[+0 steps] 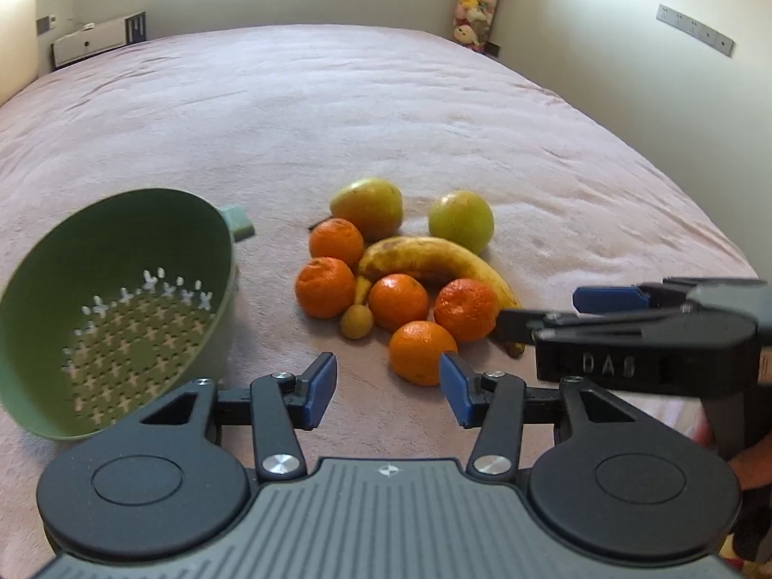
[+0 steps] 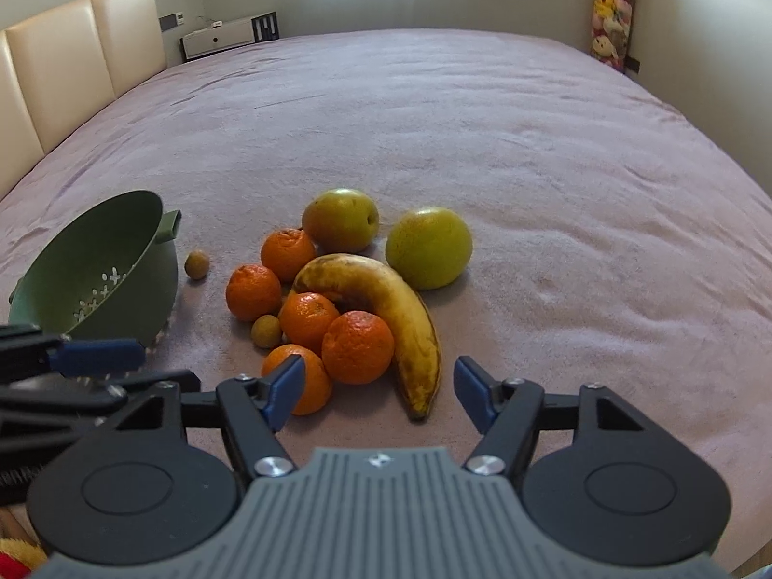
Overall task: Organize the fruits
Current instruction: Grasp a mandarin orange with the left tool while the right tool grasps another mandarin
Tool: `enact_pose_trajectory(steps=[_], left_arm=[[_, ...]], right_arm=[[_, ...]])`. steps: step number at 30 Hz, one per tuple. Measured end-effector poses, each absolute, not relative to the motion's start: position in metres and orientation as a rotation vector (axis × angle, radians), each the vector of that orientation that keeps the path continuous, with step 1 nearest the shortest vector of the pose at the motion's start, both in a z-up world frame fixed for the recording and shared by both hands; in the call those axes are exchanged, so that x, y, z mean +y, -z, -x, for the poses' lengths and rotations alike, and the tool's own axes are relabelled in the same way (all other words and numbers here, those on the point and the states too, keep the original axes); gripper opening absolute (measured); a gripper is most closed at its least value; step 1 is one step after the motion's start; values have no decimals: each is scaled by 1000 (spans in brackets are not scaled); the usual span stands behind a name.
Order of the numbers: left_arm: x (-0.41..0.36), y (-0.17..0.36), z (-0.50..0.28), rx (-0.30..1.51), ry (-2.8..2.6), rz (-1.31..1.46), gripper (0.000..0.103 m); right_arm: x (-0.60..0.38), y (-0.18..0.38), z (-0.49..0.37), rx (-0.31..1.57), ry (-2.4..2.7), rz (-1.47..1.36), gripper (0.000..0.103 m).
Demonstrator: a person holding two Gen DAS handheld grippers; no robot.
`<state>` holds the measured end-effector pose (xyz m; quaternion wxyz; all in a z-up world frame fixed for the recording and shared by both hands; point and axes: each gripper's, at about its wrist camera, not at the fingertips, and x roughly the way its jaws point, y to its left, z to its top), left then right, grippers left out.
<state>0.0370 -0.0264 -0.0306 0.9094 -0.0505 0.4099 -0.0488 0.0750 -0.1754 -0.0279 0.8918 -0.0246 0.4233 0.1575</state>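
A pile of fruit lies on the pink bedspread: several oranges [image 1: 423,352] [image 2: 357,346], a spotted banana [image 1: 434,260] [image 2: 386,309], two yellow-green apples [image 1: 461,221] [image 2: 428,247] and small brown fruits [image 1: 357,321] [image 2: 197,264]. A green colander [image 1: 116,304] [image 2: 103,265] lies tilted to the left of the pile. My left gripper [image 1: 388,386] is open and empty, just short of the nearest orange. My right gripper [image 2: 376,393] is open and empty, in front of the oranges and the banana's tip. Each gripper shows in the other's view [image 1: 603,318] [image 2: 96,357].
The pink bedspread [image 2: 530,144] stretches far behind the fruit. A cream padded headboard [image 2: 72,58] is at the left. A white low cabinet [image 2: 222,36] and a column of plush toys [image 2: 610,9] stand by the far wall.
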Motion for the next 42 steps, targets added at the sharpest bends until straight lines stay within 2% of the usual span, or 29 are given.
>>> enact_pose_trajectory(steps=[7,27,32,33,34,42], left_arm=[[-31,47,-47,856,119,74,58],[-41,77,-71,882,193,69,65],[-46,81,-79,899,187,59,65],[-46,81,-79,899,186,62,65],[-46,81,-80,898,186,63,64],[-52,85,-88,912,194,54,57]], right_arm=[[-164,41,-90,932,-339,22,56],[-163,59,-115,965,-338,-72,56],[-160,58,-114,970,-311,-42,46],[-161,58,-115,970,-312,-48,35],[-162,59,-116,976,-326,-66,35],[-170,67,-120,1020,-323,-153,37]])
